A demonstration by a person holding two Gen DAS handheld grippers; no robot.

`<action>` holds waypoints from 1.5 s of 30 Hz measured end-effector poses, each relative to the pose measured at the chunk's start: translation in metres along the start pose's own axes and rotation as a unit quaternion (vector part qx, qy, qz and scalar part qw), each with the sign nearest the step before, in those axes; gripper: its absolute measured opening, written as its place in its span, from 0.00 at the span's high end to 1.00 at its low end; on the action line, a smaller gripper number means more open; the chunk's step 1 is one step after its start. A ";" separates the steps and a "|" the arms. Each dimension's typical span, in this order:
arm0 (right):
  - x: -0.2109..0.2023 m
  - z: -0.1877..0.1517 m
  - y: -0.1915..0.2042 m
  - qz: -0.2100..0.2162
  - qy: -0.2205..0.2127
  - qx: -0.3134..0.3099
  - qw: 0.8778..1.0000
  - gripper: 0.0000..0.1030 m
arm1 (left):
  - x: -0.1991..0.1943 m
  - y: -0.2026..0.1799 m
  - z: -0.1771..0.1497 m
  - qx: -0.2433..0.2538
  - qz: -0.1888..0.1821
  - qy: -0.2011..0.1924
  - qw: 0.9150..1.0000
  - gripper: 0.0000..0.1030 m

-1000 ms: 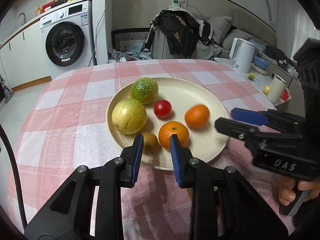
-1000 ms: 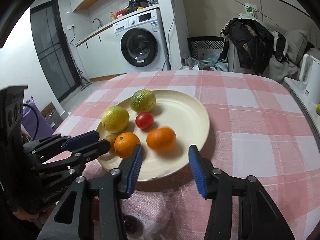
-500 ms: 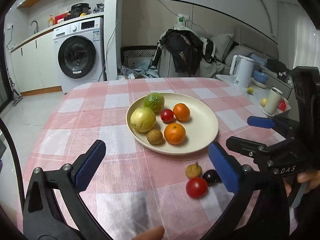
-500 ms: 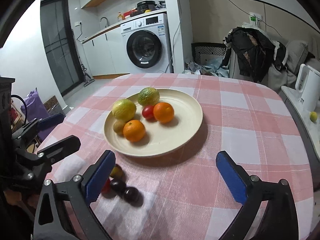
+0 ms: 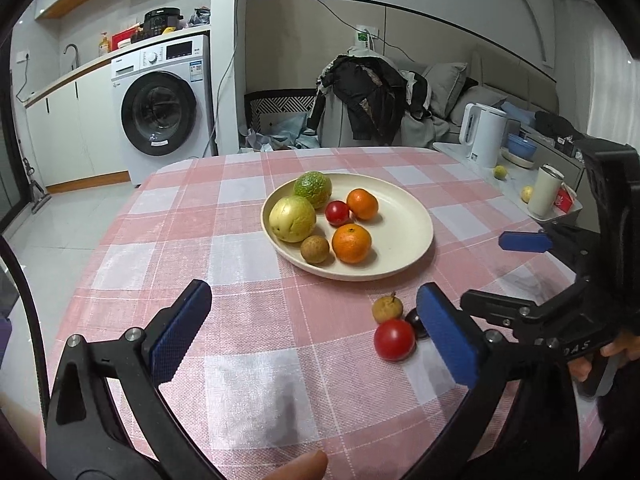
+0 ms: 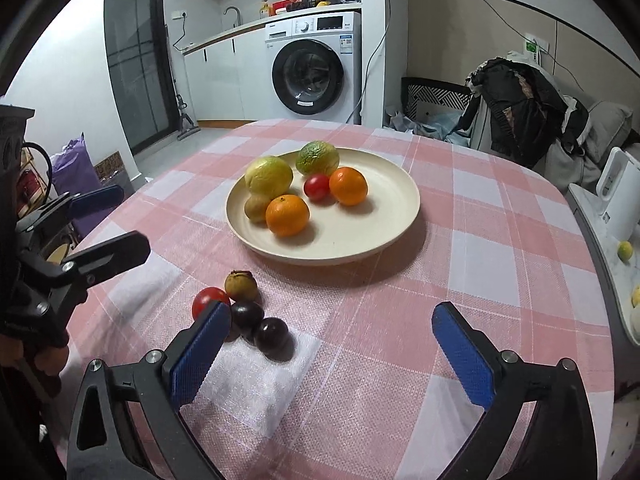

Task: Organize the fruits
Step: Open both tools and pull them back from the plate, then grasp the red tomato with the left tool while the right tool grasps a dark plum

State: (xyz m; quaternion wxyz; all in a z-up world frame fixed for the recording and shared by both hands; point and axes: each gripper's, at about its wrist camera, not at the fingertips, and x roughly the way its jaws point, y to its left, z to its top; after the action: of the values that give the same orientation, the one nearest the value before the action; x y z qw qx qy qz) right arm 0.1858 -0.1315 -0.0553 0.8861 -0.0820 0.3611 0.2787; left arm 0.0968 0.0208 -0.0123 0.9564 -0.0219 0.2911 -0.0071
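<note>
Pink-checked surface (image 6: pixel 500 208) is occupied by a plate (image 6: pixel 396 216) of fruit; both the left gripper (image 5: pixel 312 332) and right gripper (image 6: pixel 332 348) are spread wide, nothing held.

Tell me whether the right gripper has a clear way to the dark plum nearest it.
Probably yes. The right gripper is open and empty, and the nearest dark plum lies on the cloth just ahead of its left finger, uncovered; a second plum touches it.

dim indoor light, soft shadows, fisheye-warped edges
</note>
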 end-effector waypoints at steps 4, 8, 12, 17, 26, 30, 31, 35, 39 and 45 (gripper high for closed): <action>0.004 -0.003 0.002 0.008 0.015 -0.001 1.000 0.00 | 0.006 0.002 -0.003 -0.003 0.001 0.008 1.000 0.01; 0.009 -0.006 0.007 0.010 0.030 -0.012 0.999 0.00 | 0.012 0.004 -0.005 -0.009 0.001 0.016 1.000 0.01; 0.017 -0.011 0.011 -0.002 0.051 -0.029 0.998 0.00 | 0.016 0.004 -0.006 -0.008 0.004 0.020 1.000 0.01; 0.027 -0.014 0.011 -0.020 0.071 -0.026 0.997 0.00 | 0.023 0.003 -0.008 -0.005 0.000 0.030 1.000 0.01; 0.034 -0.015 -0.001 -0.025 0.086 -0.003 0.996 0.00 | 0.039 -0.009 -0.014 0.013 -0.021 0.080 0.996 0.01; 0.034 -0.015 -0.001 -0.027 0.086 -0.006 0.996 0.00 | 0.047 -0.017 -0.019 0.018 -0.038 0.101 0.994 0.01; 0.035 -0.015 -0.001 -0.028 0.086 -0.005 0.996 0.00 | 0.048 -0.019 -0.020 0.021 -0.036 0.106 0.994 0.01; 0.033 -0.013 -0.004 -0.031 0.088 -0.003 0.996 0.00 | 0.053 -0.023 -0.022 0.027 -0.037 0.115 0.992 0.01; 0.029 -0.011 -0.012 -0.036 0.085 0.005 0.996 0.00 | 0.056 -0.026 -0.023 0.029 -0.048 0.123 0.991 0.05; 0.024 -0.010 -0.026 -0.045 0.083 0.024 0.995 0.00 | 0.065 -0.033 -0.026 0.043 -0.062 0.148 0.986 0.33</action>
State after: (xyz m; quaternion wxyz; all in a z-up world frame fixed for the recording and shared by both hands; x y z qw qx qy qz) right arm 0.2081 -0.1462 -0.0806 0.8665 -0.0995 0.4359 0.2221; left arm 0.1361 -0.0154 -0.0687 0.9005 0.0021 0.4271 -0.0822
